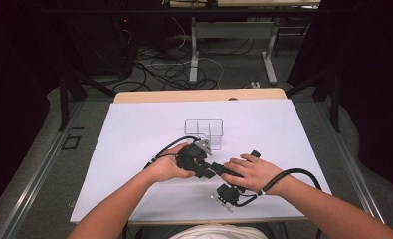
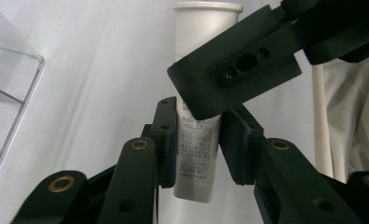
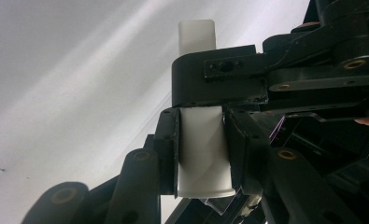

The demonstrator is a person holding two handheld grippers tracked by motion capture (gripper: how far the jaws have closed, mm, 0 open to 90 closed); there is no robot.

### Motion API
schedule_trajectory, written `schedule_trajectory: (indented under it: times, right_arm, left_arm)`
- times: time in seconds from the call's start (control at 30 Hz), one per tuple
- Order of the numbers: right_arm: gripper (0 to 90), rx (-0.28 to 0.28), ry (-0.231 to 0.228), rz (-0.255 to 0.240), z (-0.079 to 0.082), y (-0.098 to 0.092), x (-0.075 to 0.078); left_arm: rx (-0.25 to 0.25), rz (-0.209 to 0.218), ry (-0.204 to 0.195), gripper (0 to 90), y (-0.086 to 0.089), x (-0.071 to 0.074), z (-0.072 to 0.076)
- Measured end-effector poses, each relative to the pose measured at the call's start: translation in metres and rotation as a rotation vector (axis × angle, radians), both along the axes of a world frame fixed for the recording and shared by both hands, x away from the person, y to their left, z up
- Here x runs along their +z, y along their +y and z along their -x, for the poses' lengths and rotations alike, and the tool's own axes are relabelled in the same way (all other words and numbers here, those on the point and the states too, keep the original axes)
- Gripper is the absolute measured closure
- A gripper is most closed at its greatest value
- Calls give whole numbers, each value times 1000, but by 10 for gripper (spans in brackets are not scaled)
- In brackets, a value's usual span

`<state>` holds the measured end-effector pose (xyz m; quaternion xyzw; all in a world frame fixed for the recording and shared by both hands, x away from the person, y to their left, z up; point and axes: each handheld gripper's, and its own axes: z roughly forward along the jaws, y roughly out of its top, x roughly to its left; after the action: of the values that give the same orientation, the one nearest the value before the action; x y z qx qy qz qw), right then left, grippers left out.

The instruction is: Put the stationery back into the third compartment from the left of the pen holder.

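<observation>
A white tube [image 2: 197, 158] with small grey print stands between the jaws of my left gripper [image 2: 198, 128], which is shut on its body; its white cap [image 2: 208, 18] points away. My right gripper [image 3: 202, 119] is shut on the same tube [image 3: 203, 154] at another spot. Each gripper view shows the other gripper's black jaw [image 2: 233, 77] crossing the tube just above my own jaws. In the high view the left gripper [image 1: 200, 160] and the right gripper [image 1: 215, 170] meet at the middle of the white sheet, and hands and jaws hide the tube.
A clear plastic divided box [image 1: 204, 132] stands just beyond the grippers on the white sheet [image 1: 134, 139]; its corner [image 2: 7, 93] is at the left of the left gripper view. Beyond the table's wooden far edge [image 1: 199, 95], cables lie on the floor.
</observation>
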<state>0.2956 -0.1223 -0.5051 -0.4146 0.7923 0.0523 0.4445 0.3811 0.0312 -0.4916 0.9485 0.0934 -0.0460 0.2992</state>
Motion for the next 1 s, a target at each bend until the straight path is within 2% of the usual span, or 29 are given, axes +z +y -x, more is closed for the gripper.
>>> schedule_trajectory:
  times: [0.13, 0.23, 0.27, 0.37, 0.4, 0.43, 0.57, 0.63, 0.73, 0.77, 0.8, 0.83, 0.87, 1.0]
  right_arm:
    - [662, -4, -7, 4, 0, 0, 0]
    - [631, 1, -3, -21, 0, -1, 0]
    - [614, -21, -7, -9, 1, -2, 2]
    - [589, -10, 12, -30, 1, -2, 4]
    - [580, 2, 33, -58, 0, -2, 1]
    - [577, -14, -1, -18, 1, -2, 5]
    - [551, -60, 38, -40, -1, -6, 1]
    - [536, -65, 30, -34, -3, -8, 0]
    - [517, -83, 46, -60, -6, -9, 1]
    - [507, -86, 54, -75, -7, -9, 2]
    - [508, -90, 53, -83, -8, -10, 2]
    - [505, -99, 55, -83, -9, -10, 1]
    - [498, -113, 54, -94, -9, -11, 1]
    - [448, -161, 65, -98, -12, -11, -1]
  left_arm:
    - [11, 3, 6, 692, 0, 0, -1]
    - [41, -6, 4, 693, 2, -2, -5]
    - [51, -9, 0, 693, 3, -3, -6]
    - [84, 5, 3, 694, 7, -4, -10]
    - [92, 7, -1, 694, 8, -4, -11]
    - [103, 14, -3, 694, 10, -3, -12]
    - [151, 34, -11, 694, 17, 0, -16]
    - [169, 53, -14, 694, 21, 2, -18]
    - [198, 80, -32, 693, 25, 5, -21]
    - [192, 91, -19, 693, 27, 6, -22]
    - [200, 102, -24, 693, 28, 7, -23]
    - [219, 120, -22, 693, 29, 8, -23]
    - [229, 132, -39, 693, 30, 9, -24]
    - [268, 172, -35, 693, 35, 14, -26]
